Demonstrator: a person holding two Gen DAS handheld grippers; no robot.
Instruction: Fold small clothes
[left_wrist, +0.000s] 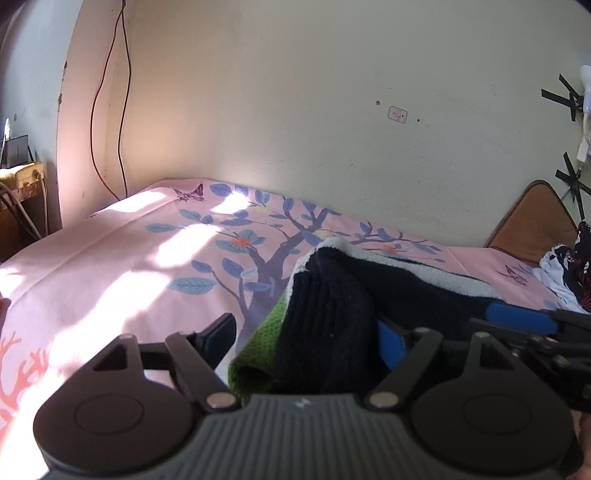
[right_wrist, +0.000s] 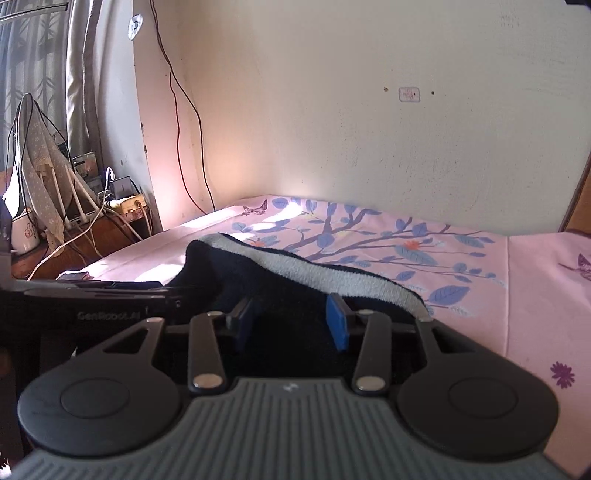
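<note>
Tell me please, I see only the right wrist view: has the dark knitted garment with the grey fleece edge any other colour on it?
Observer: Yes. The left wrist view shows a bright green knitted part beside the dark knitted garment, between the fingers of the left tool.
Operator: Does the left tool pinch the cloth?
Observer: No. Its jaws stand wide, and its left finger is clear of the cloth.
Operator: Are there more clothes?
Observer: A crumpled white, black and red patterned pile lies at the far right of the pink floral bedsheet.
</note>
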